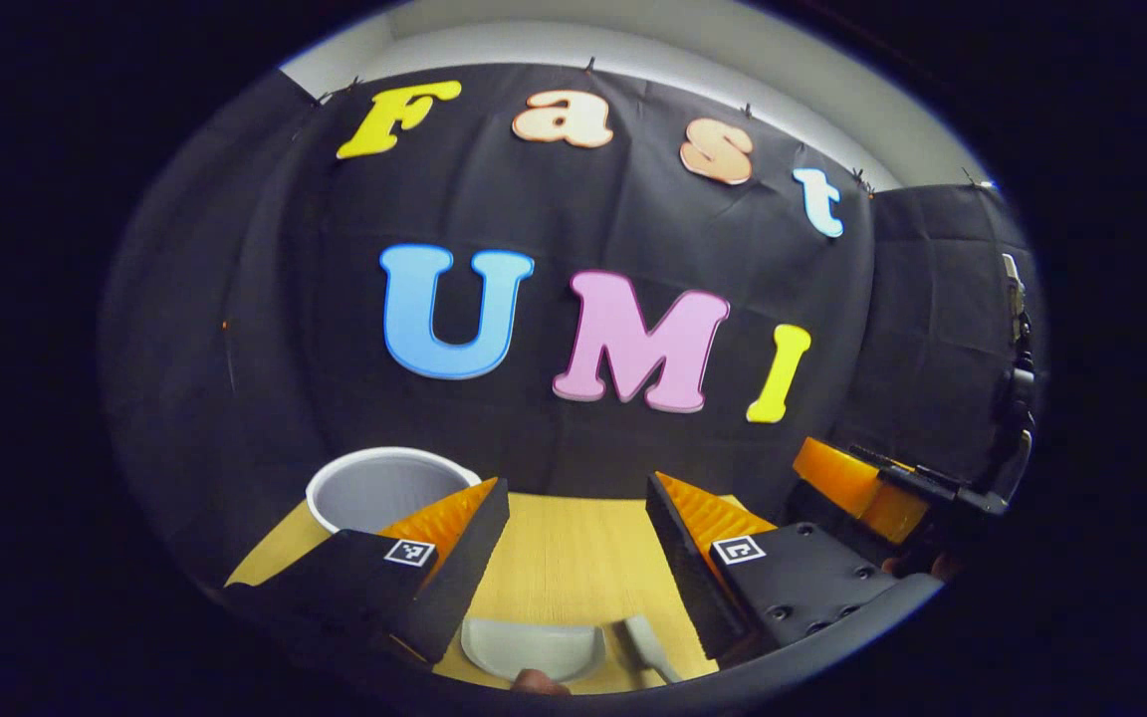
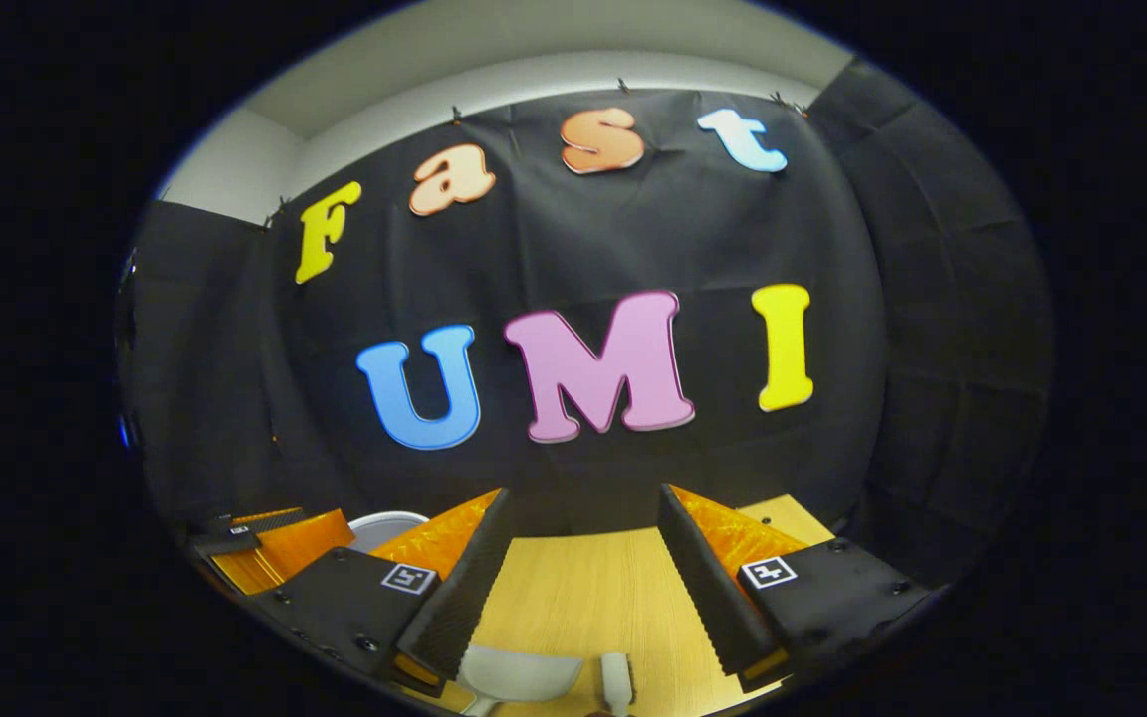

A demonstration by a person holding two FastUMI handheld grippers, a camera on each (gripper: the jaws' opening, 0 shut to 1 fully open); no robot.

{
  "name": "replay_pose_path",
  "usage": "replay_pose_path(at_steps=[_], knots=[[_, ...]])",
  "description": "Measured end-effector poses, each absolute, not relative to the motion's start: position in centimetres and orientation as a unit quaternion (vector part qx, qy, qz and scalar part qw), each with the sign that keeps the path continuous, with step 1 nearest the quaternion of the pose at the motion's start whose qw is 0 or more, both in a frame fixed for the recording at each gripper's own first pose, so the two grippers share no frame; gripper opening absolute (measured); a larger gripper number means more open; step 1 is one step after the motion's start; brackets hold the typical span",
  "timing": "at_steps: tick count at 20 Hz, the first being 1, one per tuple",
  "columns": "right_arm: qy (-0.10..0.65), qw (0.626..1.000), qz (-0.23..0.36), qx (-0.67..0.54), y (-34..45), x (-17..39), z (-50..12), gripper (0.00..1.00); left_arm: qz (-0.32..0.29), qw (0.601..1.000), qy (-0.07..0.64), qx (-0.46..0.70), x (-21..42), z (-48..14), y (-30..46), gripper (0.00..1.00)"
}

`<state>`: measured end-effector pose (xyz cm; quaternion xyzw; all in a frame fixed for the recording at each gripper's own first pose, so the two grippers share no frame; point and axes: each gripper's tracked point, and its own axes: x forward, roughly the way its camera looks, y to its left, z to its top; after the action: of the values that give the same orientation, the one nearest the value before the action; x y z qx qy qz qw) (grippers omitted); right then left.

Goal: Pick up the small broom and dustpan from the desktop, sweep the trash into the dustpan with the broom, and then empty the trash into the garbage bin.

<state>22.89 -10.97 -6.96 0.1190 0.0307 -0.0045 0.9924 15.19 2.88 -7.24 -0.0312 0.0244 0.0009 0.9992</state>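
Note:
In the left gripper view, a pale grey dustpan and the small broom lie side by side on the wooden desktop, low in the picture. My left gripper hangs above them, open, with nothing between its fingers. A white garbage bin stands at the far left of the desk. In the right gripper view, the dustpan and broom lie below my right gripper, which is also open and holds nothing. The bin's rim peeks out behind its left finger.
The black cloth wall closes off the back edge of the desk. Each gripper shows in the other's view: the right gripper at the far right, the left gripper at the far left. A small brown thing sits at the bottom edge.

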Motion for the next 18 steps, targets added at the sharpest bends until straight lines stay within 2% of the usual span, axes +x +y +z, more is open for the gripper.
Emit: replay_pose_path(at_steps=[2,6,10,14,18], knots=[[0.01,0.996,0.002,0.092,-9.5,21.8,-5.7,0.95,0.007,1.0,-0.015,-0.009,14.0,-5.9,3.4,0.82],[-0.038,0.997,-0.007,0.063,-7.3,21.8,-2.8,0.95,-0.01,1.0,-0.01,-0.002,12.9,-6.4,3.6,0.82],[-0.028,0.998,0.009,0.051,-4.9,21.9,-2.9,0.95,-0.01,1.0,-0.006,-0.012,11.1,-6.5,4.0,0.82],[-0.029,0.998,0.047,0.038,-2.9,21.9,-3.3,0.95,0.022,1.0,-0.001,0.006,11.1,-5.8,3.4,0.82],[0.013,0.994,0.089,0.059,-2.2,21.3,-6.4,0.95,0.059,0.998,0.004,0.013,10.7,-4.9,1.8,0.82]])
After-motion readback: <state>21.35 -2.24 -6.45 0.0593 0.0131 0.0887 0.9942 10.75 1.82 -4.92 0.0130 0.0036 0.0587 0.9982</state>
